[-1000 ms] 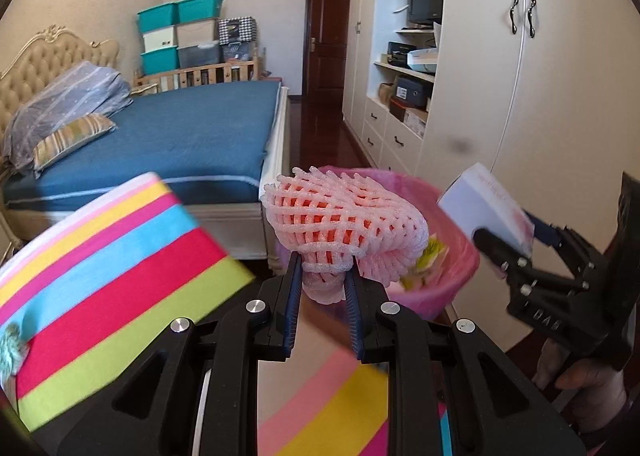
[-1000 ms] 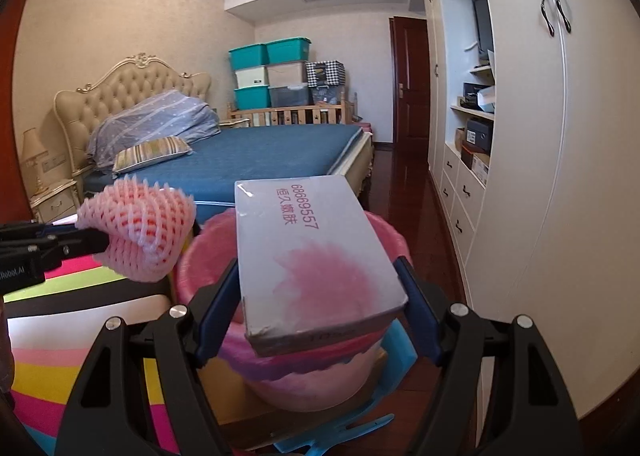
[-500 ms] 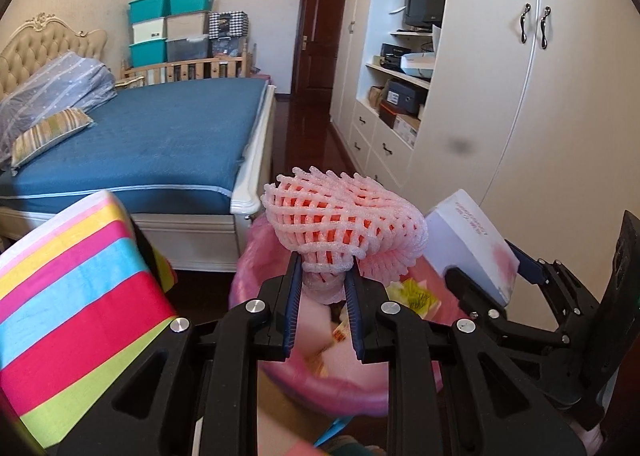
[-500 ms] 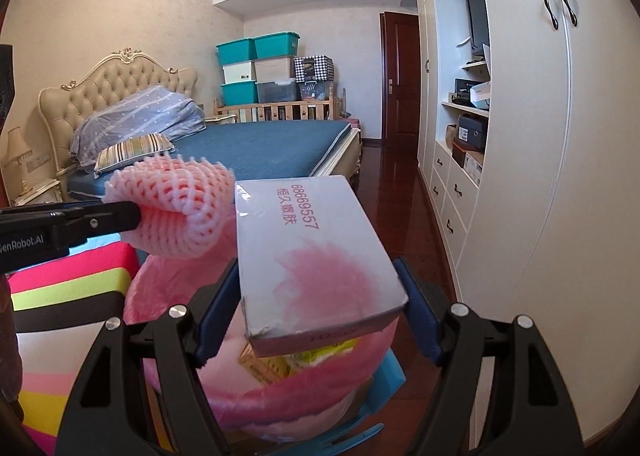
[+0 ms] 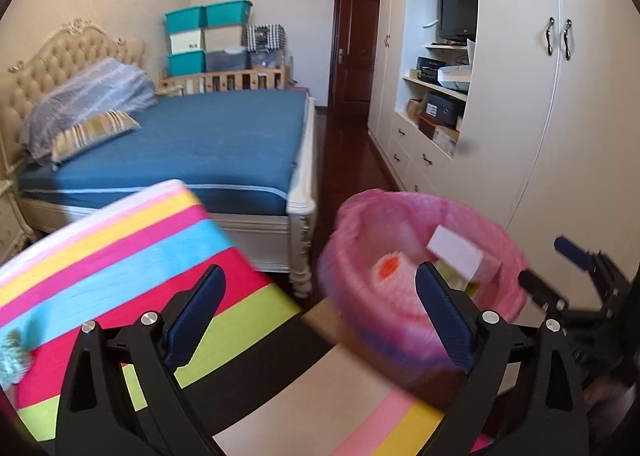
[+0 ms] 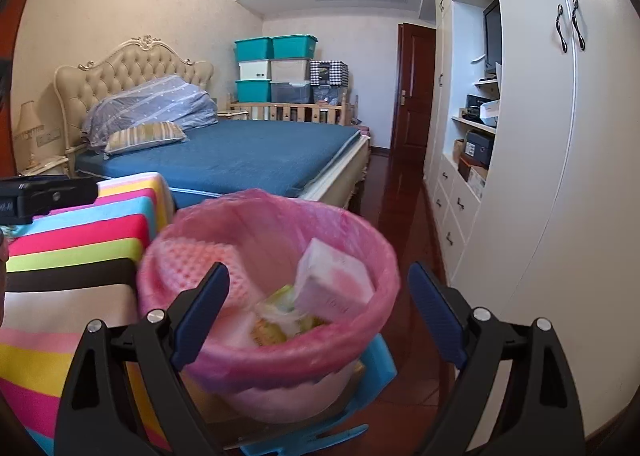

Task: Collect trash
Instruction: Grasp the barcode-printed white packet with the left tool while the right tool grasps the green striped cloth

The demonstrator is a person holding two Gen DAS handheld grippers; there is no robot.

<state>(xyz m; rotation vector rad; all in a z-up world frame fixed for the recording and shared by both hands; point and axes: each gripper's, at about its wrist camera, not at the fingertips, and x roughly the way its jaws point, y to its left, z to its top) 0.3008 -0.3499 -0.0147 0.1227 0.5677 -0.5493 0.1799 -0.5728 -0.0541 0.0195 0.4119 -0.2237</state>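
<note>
A bin with a pink liner (image 6: 188, 228) (image 5: 508, 240) stands beside the striped table. Inside it lie the pink foam fruit net (image 6: 192, 260) (image 5: 394, 270) and the white-and-pink box (image 6: 332, 280) (image 5: 456, 252), on top of yellow wrappers (image 6: 280, 312). My left gripper (image 5: 320, 288) hovers over the table edge left of the bin, its jaws opening wide with nothing between them. My right gripper (image 6: 318, 288) hangs just above the bin, its jaws also opening; neither pad touches the box. The right gripper's fingers (image 5: 536, 286) show at the right edge of the left wrist view.
A striped cloth covers the table (image 5: 120, 256) (image 6: 80, 248) at the left. A blue dustpan (image 6: 376, 368) sits under the bin. Behind are a blue bed (image 6: 240, 159), white wardrobes (image 6: 560, 175), stacked storage boxes (image 6: 276, 67) and dark wooden floor (image 6: 404, 191).
Both grippers opened. The foam net dropped from the left gripper and the box from the right gripper; both now lie in the bin. The left gripper swung left toward the table.
</note>
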